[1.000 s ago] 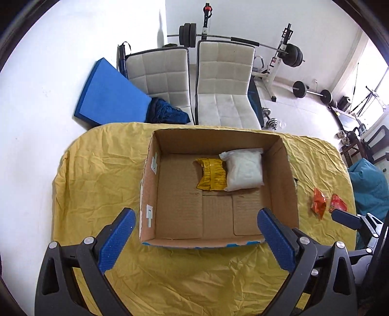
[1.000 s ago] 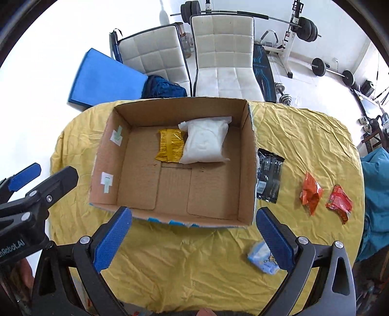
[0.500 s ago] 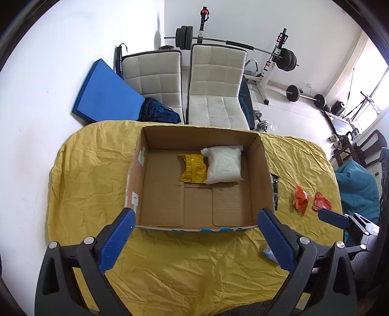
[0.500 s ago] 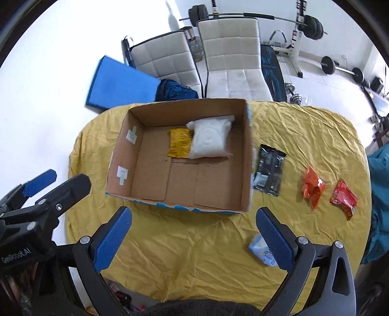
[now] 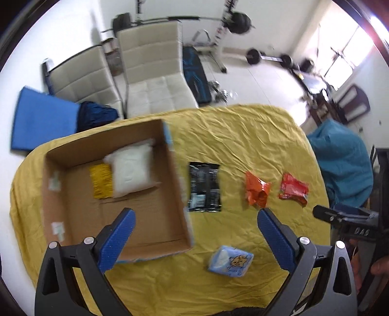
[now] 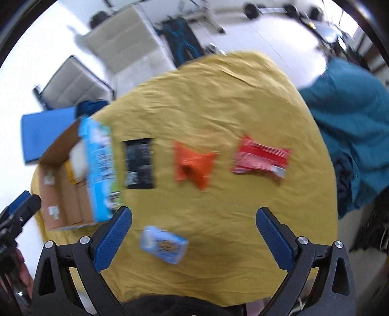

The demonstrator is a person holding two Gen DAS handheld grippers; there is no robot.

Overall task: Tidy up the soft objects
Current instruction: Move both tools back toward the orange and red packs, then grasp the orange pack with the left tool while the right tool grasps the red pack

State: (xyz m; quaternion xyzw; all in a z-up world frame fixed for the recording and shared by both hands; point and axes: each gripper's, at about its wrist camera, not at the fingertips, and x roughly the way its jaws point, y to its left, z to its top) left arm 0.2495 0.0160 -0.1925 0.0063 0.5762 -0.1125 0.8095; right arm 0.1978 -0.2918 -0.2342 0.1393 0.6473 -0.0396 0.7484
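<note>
An open cardboard box (image 5: pixel 175 170) sits on the yellow-covered table (image 5: pixel 243 136); inside lie a white soft pack (image 5: pixel 132 170) and a yellow packet (image 5: pixel 101 178). On the cloth to its right lie a black packet (image 5: pixel 205 186), an orange packet (image 5: pixel 256 192), a red packet (image 5: pixel 293 189) and a light blue tissue pack (image 5: pixel 229 263). My left gripper (image 5: pixel 194 234) is open and empty above the box's near right corner. My right gripper (image 6: pixel 193 233) is open and empty above the tissue pack (image 6: pixel 164 244), short of the orange packet (image 6: pixel 194 166) and red packet (image 6: pixel 260 158).
Two white chairs (image 5: pixel 155 80) and a blue mat (image 5: pixel 39 124) stand beyond the table's far edge. A teal beanbag (image 6: pixel 352 102) lies off the right edge. Gym weights (image 5: pixel 238 23) stand at the back wall.
Both grippers have swung to the right, away from the box. The loose packets and the tissue pack now lie ahead of them. Nothing was picked up.
</note>
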